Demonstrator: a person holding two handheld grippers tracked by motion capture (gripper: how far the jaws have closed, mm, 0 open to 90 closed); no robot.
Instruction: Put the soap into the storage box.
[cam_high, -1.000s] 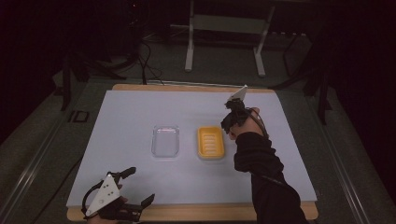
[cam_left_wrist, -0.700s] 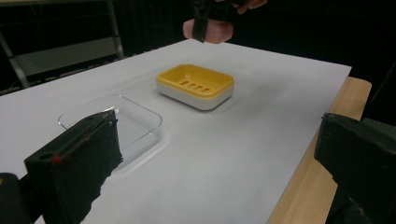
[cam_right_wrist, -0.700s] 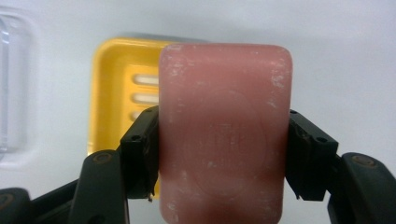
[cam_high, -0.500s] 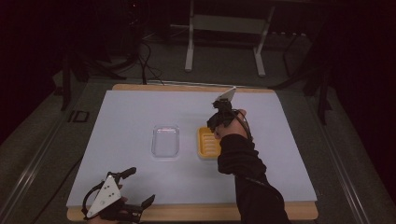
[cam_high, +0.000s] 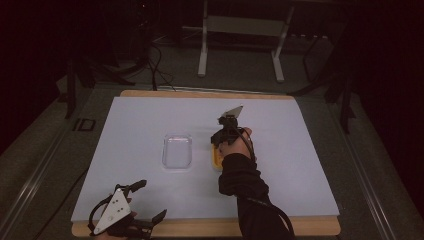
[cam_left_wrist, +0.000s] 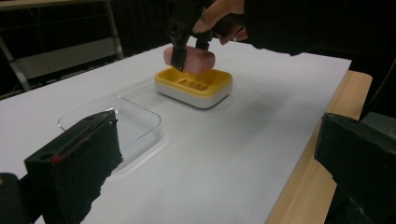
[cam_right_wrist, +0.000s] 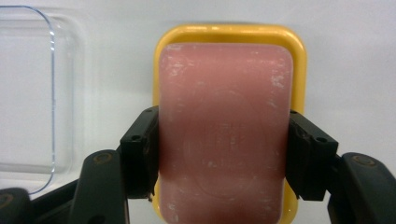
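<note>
Since a second ago, when your right arm reached past the far side of the desk (cam_high: 300, 165), it has swung in over the yellow dish (cam_left_wrist: 194, 86). Beside it sits the clear lid (cam_left_wrist: 135, 122). Your right tongs (cam_right_wrist: 223, 158) now clamp the pink soap (cam_right_wrist: 223, 126) by its long sides, just above the dish (lifting or placing, I can't tell). Left tongs (cam_high: 150, 200) rest wide open, empty, at the near edge.
</note>
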